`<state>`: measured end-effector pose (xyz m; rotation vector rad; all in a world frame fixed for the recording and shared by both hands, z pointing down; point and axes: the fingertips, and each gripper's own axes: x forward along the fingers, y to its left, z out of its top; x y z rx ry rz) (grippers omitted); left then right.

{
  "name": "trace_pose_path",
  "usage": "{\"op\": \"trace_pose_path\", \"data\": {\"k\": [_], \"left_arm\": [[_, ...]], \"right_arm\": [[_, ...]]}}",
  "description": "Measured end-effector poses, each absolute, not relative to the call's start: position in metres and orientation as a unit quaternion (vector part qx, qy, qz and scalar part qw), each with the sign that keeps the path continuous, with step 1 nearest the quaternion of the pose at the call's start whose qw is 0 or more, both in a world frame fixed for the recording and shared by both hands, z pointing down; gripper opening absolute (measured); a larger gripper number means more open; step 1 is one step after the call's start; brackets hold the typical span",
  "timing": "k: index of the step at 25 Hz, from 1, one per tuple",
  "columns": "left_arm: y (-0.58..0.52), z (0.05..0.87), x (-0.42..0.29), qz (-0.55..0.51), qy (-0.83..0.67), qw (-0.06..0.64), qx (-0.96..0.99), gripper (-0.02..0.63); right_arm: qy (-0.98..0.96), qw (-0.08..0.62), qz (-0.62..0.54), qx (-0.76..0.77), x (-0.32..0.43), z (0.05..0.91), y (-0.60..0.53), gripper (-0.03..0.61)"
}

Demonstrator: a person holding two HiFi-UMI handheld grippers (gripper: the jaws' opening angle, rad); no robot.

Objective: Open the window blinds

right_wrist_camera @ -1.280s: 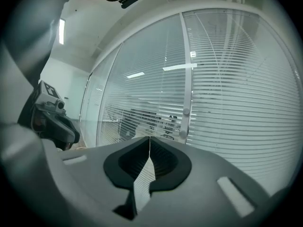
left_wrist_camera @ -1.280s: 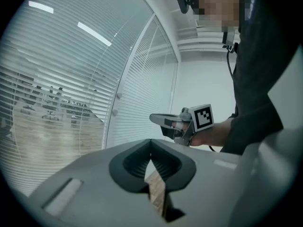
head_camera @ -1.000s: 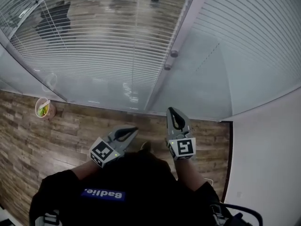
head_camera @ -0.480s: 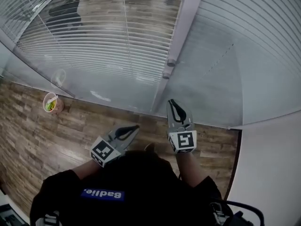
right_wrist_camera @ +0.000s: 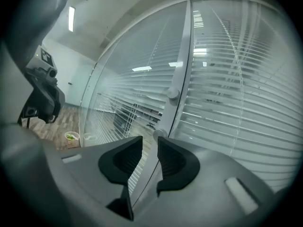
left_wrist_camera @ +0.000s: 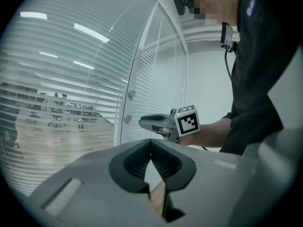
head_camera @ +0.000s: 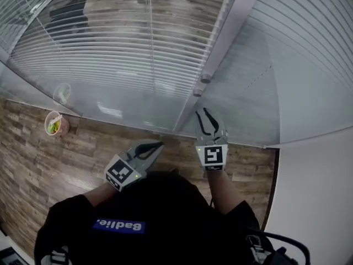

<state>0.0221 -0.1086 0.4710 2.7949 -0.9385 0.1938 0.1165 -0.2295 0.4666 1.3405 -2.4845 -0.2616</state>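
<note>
Facing window blinds [head_camera: 127, 43] at the far side, behind glass: slats level, long axis running left to right. Right claw [head_camera: 209, 121] pointing far, near the lower knob [head_camera: 197, 92] on the upright post [head_camera: 223, 37]; released, having just been opening, nothing in the gap. Left claw [head_camera: 151, 147] nearer and to the left, clenched on nothing.

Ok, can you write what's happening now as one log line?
left gripper: shut, empty | right gripper: jaws just opening, nothing between | facing: knobs

"Badlie." — blue patch [head_camera: 121, 226], blk shirt [head_camera: 165, 208]
</note>
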Motion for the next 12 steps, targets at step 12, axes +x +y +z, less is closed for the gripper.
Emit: {"op": "trace_pose_path", "data": {"k": [12], "left_arm": [[-0.130,0.466,-0.030,0.055,-0.284,0.089,0.953,0.000]], "right_arm": [[-0.797,0.059,0.091,0.594,0.115,0.472,-0.279,0.196]]}}
